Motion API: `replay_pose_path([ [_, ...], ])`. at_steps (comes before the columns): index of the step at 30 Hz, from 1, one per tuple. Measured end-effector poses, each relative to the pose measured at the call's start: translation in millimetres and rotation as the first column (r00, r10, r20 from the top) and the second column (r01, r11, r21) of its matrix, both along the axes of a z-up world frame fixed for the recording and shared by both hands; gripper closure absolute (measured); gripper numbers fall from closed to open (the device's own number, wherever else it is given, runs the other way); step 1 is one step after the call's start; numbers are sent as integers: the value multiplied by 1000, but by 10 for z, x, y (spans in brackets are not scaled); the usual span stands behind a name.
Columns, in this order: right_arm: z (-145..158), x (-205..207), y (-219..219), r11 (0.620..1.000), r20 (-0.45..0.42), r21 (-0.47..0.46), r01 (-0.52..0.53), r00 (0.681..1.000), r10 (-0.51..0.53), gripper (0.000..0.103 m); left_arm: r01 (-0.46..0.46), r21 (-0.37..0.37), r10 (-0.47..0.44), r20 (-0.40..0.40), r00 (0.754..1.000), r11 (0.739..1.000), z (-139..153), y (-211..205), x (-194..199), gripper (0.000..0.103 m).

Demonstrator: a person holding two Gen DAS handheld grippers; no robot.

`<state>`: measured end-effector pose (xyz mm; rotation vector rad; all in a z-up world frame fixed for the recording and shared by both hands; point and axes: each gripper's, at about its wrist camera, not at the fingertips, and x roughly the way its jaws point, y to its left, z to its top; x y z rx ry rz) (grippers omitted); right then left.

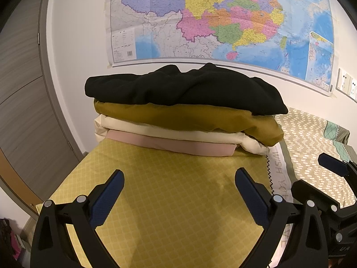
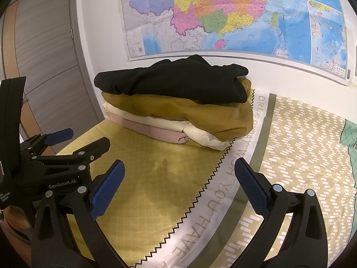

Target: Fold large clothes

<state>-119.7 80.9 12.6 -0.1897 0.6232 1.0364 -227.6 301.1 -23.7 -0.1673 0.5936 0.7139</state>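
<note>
Four folded garments are stacked at the far end of the bed [image 2: 301, 134], near the wall under a big map [image 2: 223, 11]: a black piece [image 2: 174, 82] on top, then mustard [image 2: 189, 114], cream [image 2: 169, 122] and pink [image 2: 151, 129] at the bottom. The pile sits on a yellow checked cloth [image 2: 142, 178] with a zigzag edge, spread flat over the patterned bedding. Both grippers are empty with the jaws spread wide; the left gripper [image 1: 178, 192] hovers over the yellow cloth, pointing at the stack, and the right gripper [image 2: 178, 183] hangs just beside it above the zigzag edge. Looks to me like we're between items, with the stack done and nothing in hand. If the yellow cloth is next, the pile has to come off it first, or the grippers go find a new garment; can't tell which from here.
</note>
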Motion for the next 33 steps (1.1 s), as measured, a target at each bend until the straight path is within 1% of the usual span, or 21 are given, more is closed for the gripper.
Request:
replay_pose_path([
  [33, 9, -56, -11, 1000, 5, 7, 7, 1000, -7, 6, 8, -10, -8, -5, 1000, 1000, -52, -53, -20, 7],
])
